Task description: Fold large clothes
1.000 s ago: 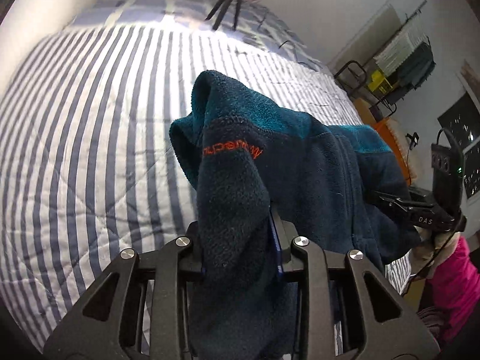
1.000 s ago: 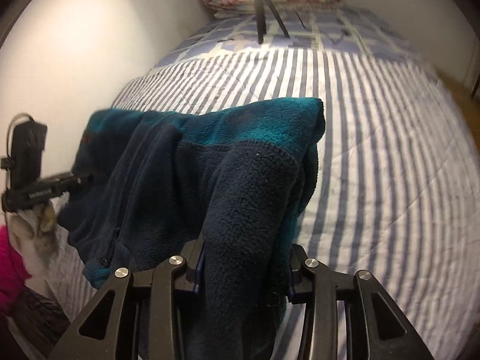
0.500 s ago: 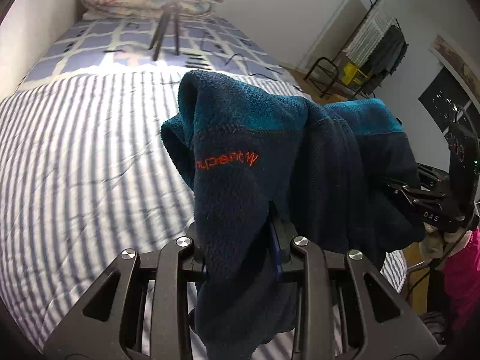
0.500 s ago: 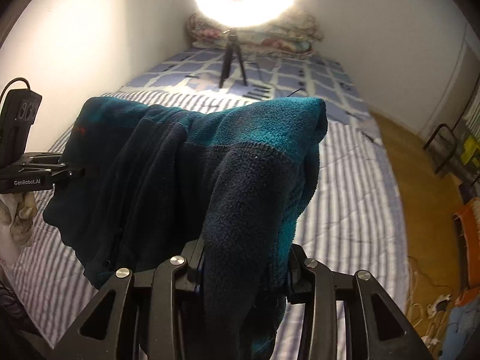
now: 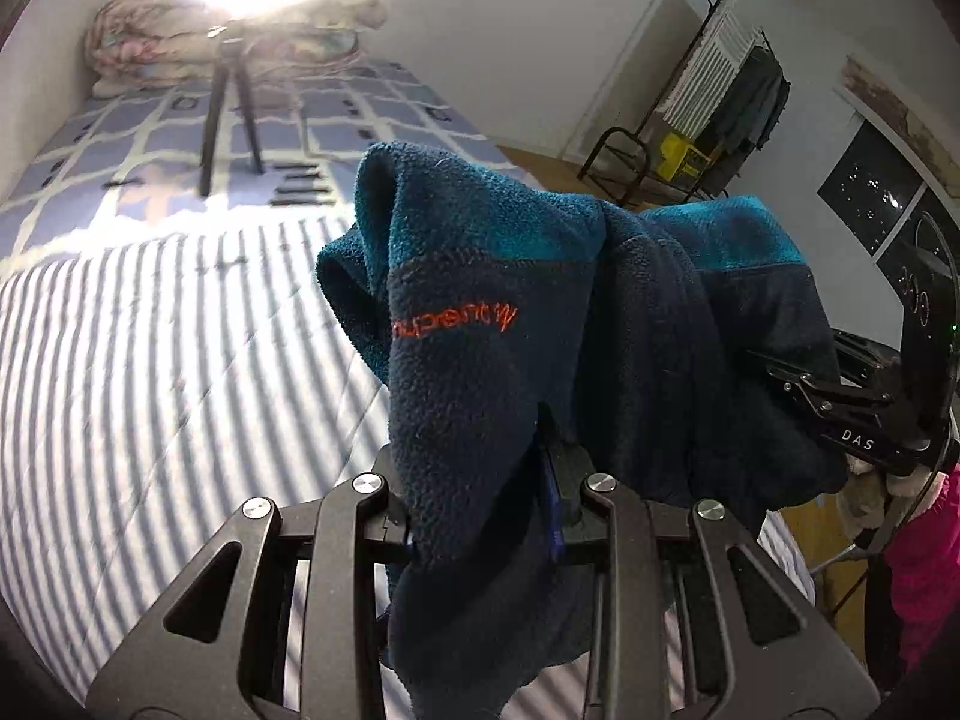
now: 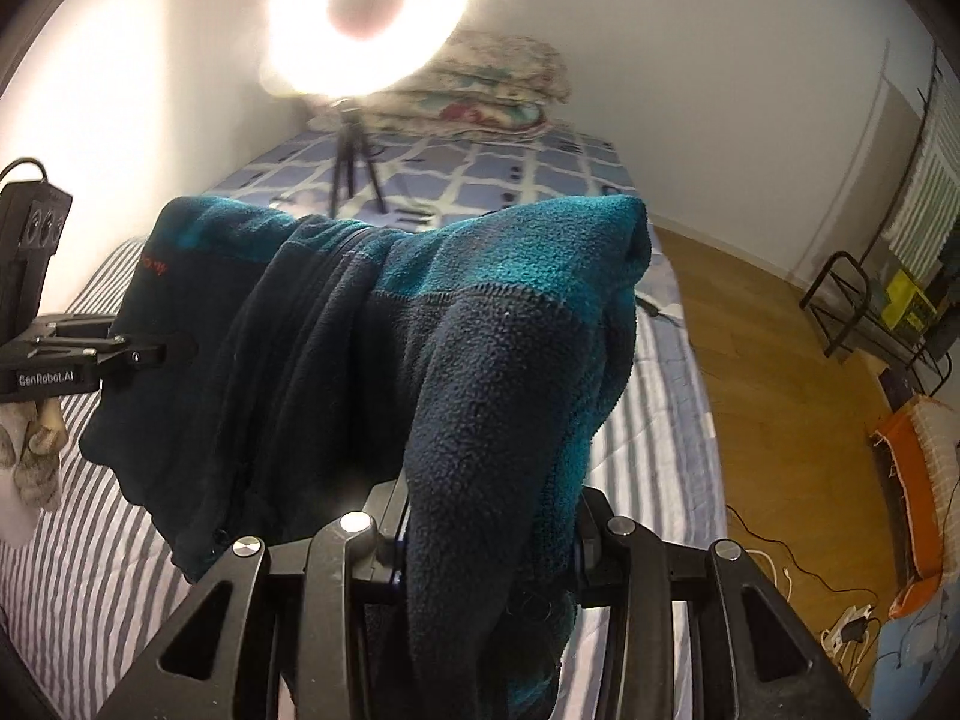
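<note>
Held up clear of the striped bed [image 5: 150, 372]: a navy and teal fleece jacket [image 5: 480, 324], strung between 2 tools. Left tool [image 5: 480, 516] clamped on a thick fold bearing orange stitched lettering [image 5: 453, 321]. Right tool [image 6: 489, 546] clamped on the opposite fold, teal panel uppermost. Past the jacket, at the far end of the bed: a glaring ring light on a tripod [image 6: 354, 180], and behind it probably folded quilts [image 6: 486, 90], though glare washes them out.
</note>
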### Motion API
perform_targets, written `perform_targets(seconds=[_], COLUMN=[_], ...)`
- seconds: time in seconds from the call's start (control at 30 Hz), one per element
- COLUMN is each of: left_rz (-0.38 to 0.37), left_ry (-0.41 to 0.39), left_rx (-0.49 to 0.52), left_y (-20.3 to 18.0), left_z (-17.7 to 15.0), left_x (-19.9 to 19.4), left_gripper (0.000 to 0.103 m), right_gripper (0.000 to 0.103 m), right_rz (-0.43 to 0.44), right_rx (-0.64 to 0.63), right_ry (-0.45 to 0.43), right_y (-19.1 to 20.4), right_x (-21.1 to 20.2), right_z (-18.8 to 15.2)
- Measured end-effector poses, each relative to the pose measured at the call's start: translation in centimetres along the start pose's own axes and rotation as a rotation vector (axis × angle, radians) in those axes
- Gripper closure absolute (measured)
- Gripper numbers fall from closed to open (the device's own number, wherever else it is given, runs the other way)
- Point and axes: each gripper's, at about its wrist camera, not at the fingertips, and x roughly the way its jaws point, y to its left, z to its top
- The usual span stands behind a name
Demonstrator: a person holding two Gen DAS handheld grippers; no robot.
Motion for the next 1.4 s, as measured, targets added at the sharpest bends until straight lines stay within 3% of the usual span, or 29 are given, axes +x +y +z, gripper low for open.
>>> perform_targets(seconds=[0.37,0.77,0.87,0.97,1.0,1.2,1.4], left_rz=[0.002,0.059,0.123,0.233,0.279,0.296,0.278], left_ry=[-0.055,-0.035,-0.004,0.005,0.004,-0.012,-0.057], left_rx=[0.014,-0.007,-0.025,-0.007,0.008,0.043,0.096], left_y=[-1.2,0.9,2.0,2.4,2.4,1.6,-1.2], left_z=[6.0,7.2,7.0,6.7,6.5,5.8,4.7], left_x=[7.3,12.6,14.0,14.8,15.0,13.5,8.1], left_gripper=[0.075,0.074,0.069,0.065,0.065,0.062,0.062], right_gripper=[0.065,0.063,0.048,0.046,0.047,0.048,0.048], right_rz=[-0.029,-0.008,-0.086,-0.252,-0.257,-0.252,-0.205], right_rx=[0.065,0.118,0.15,0.174,0.179,0.165,0.188], right_ry=[-0.067,-0.029,0.022,0.07,0.082,0.039,-0.035], right_y=[-7.3,-10.0,-11.0,-12.0,-12.2,-10.9,-8.9], right_x=[6.2,13.9,16.0,17.7,18.0,16.3,11.3], right_z=[4.1,5.0,4.9,4.6,4.5,4.6,5.1])
